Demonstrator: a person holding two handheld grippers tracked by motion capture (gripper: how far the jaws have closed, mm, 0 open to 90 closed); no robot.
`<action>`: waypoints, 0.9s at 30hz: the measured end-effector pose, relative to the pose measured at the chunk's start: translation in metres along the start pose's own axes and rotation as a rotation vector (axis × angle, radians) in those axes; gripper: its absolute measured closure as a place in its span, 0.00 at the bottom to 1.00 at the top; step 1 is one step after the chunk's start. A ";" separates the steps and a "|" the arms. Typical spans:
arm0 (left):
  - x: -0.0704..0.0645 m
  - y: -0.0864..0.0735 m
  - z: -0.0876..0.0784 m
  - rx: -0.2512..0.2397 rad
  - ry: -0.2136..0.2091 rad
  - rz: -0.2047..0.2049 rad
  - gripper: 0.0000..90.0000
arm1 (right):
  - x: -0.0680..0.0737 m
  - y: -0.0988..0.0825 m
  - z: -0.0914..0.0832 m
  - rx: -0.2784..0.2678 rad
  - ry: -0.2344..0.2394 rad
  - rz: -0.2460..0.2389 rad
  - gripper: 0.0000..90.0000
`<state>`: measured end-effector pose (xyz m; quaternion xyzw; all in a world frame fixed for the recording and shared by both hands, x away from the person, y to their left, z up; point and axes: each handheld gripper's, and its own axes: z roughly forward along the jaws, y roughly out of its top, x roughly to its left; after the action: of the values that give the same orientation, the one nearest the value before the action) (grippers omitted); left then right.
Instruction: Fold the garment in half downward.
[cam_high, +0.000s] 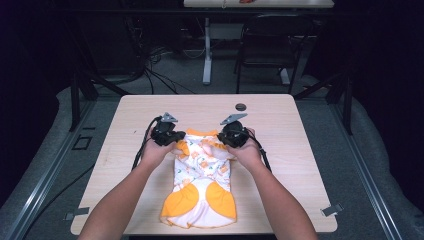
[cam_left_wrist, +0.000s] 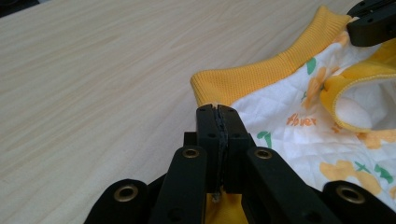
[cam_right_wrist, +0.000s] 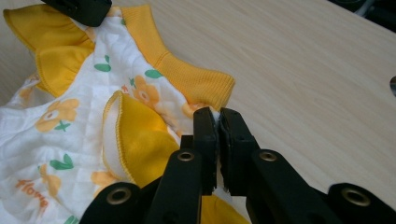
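The table carries a small quilted child's garment, white with orange flowers, lying lengthwise toward the person, its yellow ribbed band at the far end; the two corners of that end are taken, probably so the cloth can be lifted evenly and folded; the left tool is pressed together, pinching fabric beside the band; the right tool likewise pinches the opposite corner.

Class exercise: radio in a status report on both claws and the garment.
Left claw shut on the white quilted garment with orange flowers, near its yellow ribbed collar. Right claw shut on it likewise. Small dark disc beyond, clear of the work.
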<state>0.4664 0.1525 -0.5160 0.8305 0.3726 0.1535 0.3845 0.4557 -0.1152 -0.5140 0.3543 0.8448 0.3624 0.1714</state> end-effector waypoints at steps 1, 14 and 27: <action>0.001 0.001 -0.002 -0.006 0.001 -0.001 0.99 | 0.000 0.003 -0.002 -0.003 -0.002 -0.004 0.95; 0.005 0.020 -0.024 -0.056 0.026 0.013 0.99 | 0.005 0.035 -0.022 -0.036 -0.057 -0.087 0.95; 0.002 0.036 -0.039 -0.100 0.040 0.061 0.99 | 0.005 0.052 -0.041 -0.086 -0.101 -0.138 0.95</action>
<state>0.4644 0.1587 -0.4628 0.8180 0.3464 0.2002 0.4133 0.4542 -0.1066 -0.4482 0.3053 0.8411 0.3676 0.2534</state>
